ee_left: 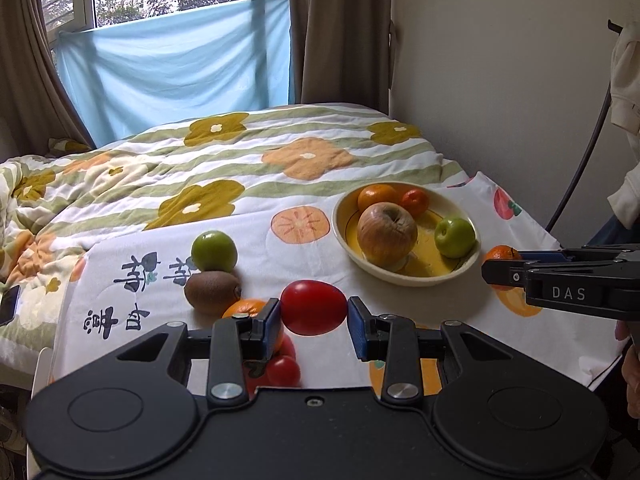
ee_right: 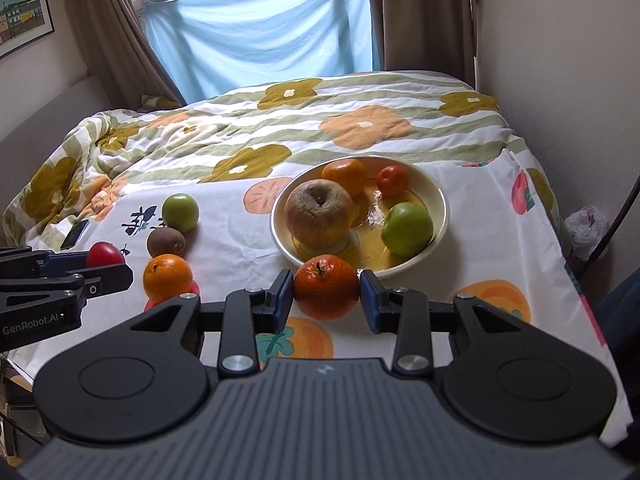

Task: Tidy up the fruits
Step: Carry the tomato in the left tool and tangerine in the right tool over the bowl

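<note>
My left gripper (ee_left: 313, 312) is shut on a red tomato (ee_left: 313, 307) above the white cloth; it also shows in the right wrist view (ee_right: 105, 255). My right gripper (ee_right: 326, 293) is shut on an orange tangerine (ee_right: 326, 286) just in front of the cream bowl (ee_right: 438, 216). The bowl (ee_left: 342, 232) holds a large brownish apple (ee_left: 387, 234), a green apple (ee_left: 455, 237), an orange (ee_left: 376, 197) and a small tangerine (ee_left: 415, 201). On the cloth to the left lie a green apple (ee_left: 214, 251), a kiwi (ee_left: 212, 292) and an orange (ee_right: 167, 278).
The fruit lies on a white printed cloth (ee_right: 500, 248) over a flowered quilt (ee_left: 240, 152) on a bed. A phone (ee_right: 75, 234) lies at the left on the quilt. A wall runs along the right side, a curtained window behind.
</note>
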